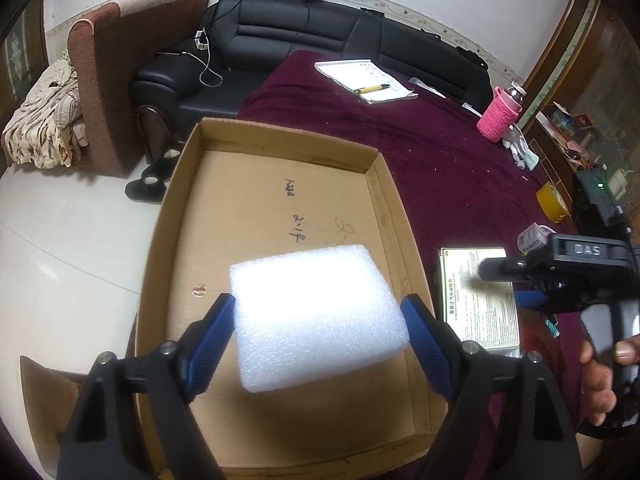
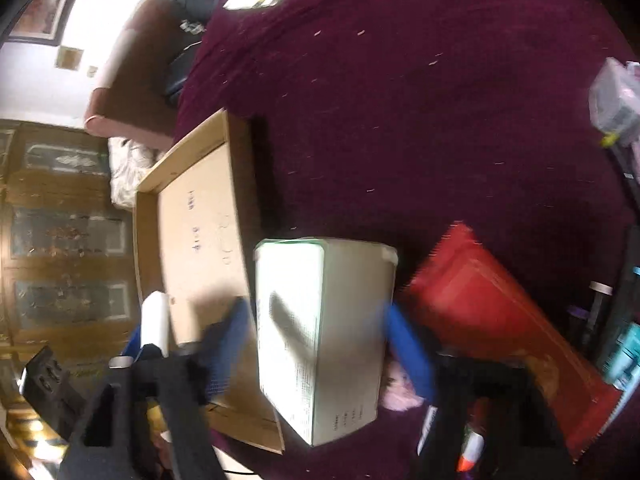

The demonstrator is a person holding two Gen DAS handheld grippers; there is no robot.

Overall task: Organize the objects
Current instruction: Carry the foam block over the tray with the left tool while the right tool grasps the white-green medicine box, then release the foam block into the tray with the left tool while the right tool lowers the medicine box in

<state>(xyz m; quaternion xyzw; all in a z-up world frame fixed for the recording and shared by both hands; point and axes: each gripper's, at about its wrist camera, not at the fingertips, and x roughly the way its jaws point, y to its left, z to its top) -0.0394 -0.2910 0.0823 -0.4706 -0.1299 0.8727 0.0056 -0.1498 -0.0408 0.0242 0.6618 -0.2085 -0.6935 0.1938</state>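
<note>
The left gripper [image 1: 318,320] has its jaws clamped on a white foam block [image 1: 316,316], one blue pad pressed to each side, and it hangs above the near end of a shallow cardboard tray [image 1: 188,184] whose floor is otherwise bare apart from some scribbled marks. The tray sits on the maroon cloth of the tabletop [image 1: 440,152], its long axis running away from the person. Just to the right of the tray stands a white carton [image 2: 324,332] covered in small print, and that is the thing the coming move hinges on: the right gripper [image 2: 316,344] points steeply down at it with one jaw on each side, the carton's length running straight out ahead between them. The picture is smeared, so I cannot tell whether the pads are already pressing on the carton or only straddling it. The right hand is plainly the nearer one for this carton, and the tray lies directly to its left, close enough that, to my eye, a short lift and sideways carry would bring it in. A red packet [image 2: 492,320] lies close on the carton's other side.
</note>
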